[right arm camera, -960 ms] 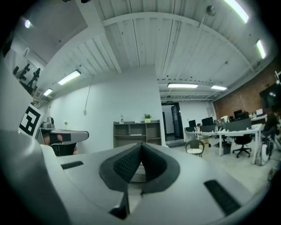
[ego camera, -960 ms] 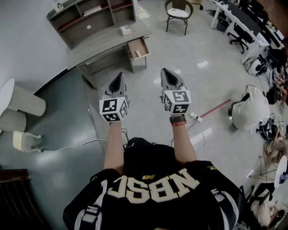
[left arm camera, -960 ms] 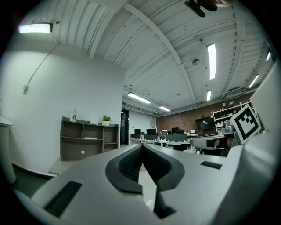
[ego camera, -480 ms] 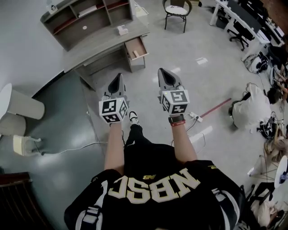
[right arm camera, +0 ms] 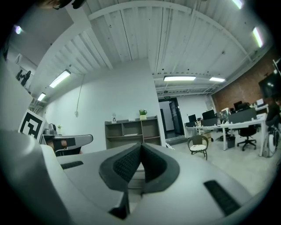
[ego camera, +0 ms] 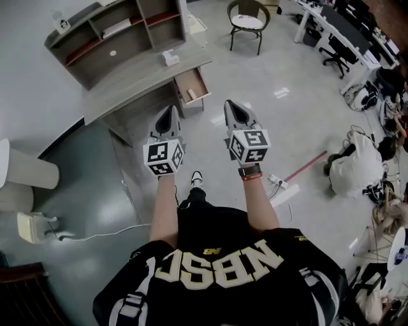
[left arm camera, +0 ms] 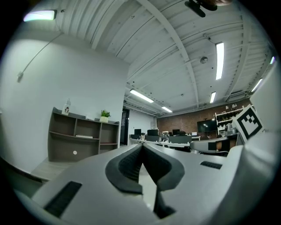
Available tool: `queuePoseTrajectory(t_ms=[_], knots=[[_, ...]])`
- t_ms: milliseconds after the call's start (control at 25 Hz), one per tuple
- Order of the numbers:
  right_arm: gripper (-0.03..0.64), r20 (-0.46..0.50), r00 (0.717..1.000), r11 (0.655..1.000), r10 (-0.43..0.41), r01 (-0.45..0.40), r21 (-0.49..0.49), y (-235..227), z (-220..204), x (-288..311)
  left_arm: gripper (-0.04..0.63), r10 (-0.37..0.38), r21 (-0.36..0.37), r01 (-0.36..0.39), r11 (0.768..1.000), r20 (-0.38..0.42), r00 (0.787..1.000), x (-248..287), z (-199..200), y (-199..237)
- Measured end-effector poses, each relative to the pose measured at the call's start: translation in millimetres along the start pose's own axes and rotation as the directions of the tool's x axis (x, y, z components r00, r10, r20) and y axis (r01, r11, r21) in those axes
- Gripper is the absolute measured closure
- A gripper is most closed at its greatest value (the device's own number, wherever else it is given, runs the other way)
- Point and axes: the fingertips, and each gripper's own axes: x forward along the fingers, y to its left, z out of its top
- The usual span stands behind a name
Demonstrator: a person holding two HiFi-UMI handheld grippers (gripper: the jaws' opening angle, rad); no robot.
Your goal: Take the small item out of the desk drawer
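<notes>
Head view, nearest first: the person's black jersey point(ego camera: 217, 267) with white lettering fills the bottom edge. Both bare forearms reach straight ahead, roughly parallel, with a red band point(ego camera: 252, 172) on the right wrist. Each hand carries a grey hard-plastic gripper with a black-and-white marker cube at its back. The left gripper point(ego camera: 169, 109) and the right gripper point(ego camera: 230, 104) are wedge-shaped, taper to a point and aim toward the desk. They are held about level, side by side and apart. In the left gripper view the dark ribbed pads meet at the tip with nothing between them. The right gripper view shows the same: jaws pressed together and empty. Between the forearms a black-and-white shoe point(ego camera: 197, 179) rests on the glossy pale floor.

Further on stands the grey wood-grain desk point(ego camera: 137, 79), with an open shelf hutch point(ego camera: 108, 38) and a small white box point(ego camera: 170, 58) on its top. At the desk's right end the drawer point(ego camera: 190, 80) is pulled out. It is a shallow rectangular tray whose long axis runs out from the desk front toward the person. The small item point(ego camera: 191, 94) lies inside it near the front end, a pale little block too small to show which way it points. It is well apart from both grippers. Beyond the desk stands a round-backed chair point(ego camera: 248, 19) with a pale cushion.
</notes>
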Motion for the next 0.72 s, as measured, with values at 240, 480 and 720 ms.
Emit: queuePoseTrajectory(t_ms=[240, 480, 720], knots=[[0.611, 0.028, 0.999, 1.0, -0.016, 0.016, 0.016, -7.3, 20.8, 75.6, 0.583, -0.056, 0.004, 0.056, 0.998, -0.003, 0.998, 66.5, 6.1, 38.8], [0.611, 0.007, 0.999, 0.999, -0.037, 0.037, 0.015, -19.6, 17.1, 138.7, 0.583, -0.087, -0.02, 0.086, 0.996, -0.014, 0.996, 124.0, -6.4, 75.0], [0.611, -0.007, 0.999, 0.999, -0.042, 0.042, 0.007, -30.0, 18.1, 204.1, 0.583, -0.099, -0.028, 0.099, 0.995, -0.012, 0.995, 179.3, -11.5, 112.8]])
